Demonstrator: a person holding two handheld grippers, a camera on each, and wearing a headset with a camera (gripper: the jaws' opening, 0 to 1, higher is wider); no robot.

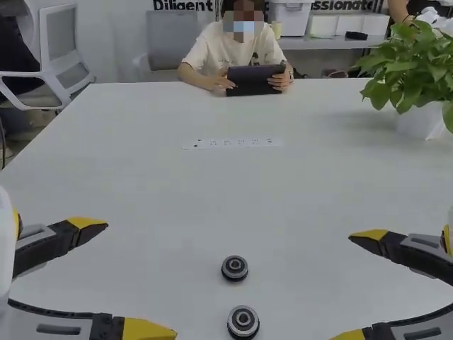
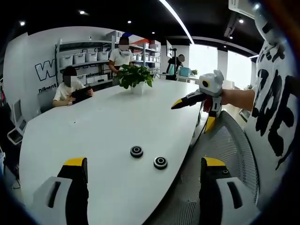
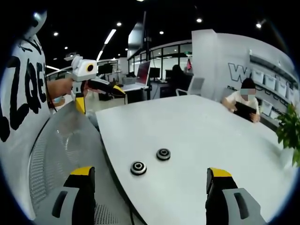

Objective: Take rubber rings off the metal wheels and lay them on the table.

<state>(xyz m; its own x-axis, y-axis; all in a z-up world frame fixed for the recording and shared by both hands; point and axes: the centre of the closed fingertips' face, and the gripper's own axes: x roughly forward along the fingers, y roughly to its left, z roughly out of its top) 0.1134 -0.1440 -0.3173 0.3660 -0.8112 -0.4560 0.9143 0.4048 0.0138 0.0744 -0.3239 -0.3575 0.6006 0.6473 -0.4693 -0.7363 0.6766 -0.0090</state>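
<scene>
Head view: left gripper (image 1: 131, 278) and right gripper (image 1: 347, 287), both spread wide and empty, flank the near wheel (image 1: 243, 321) and far wheel (image 1: 234, 268), apparently ready to grasp.

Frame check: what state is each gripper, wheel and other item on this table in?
Left gripper: open, holding nothing.
Right gripper: open, holding nothing.
Far wheel: flat on table, rubber ring on.
Near wheel: flat on table, rubber ring on.
Tablet: held by seated person.
Potted plant: upright.
</scene>
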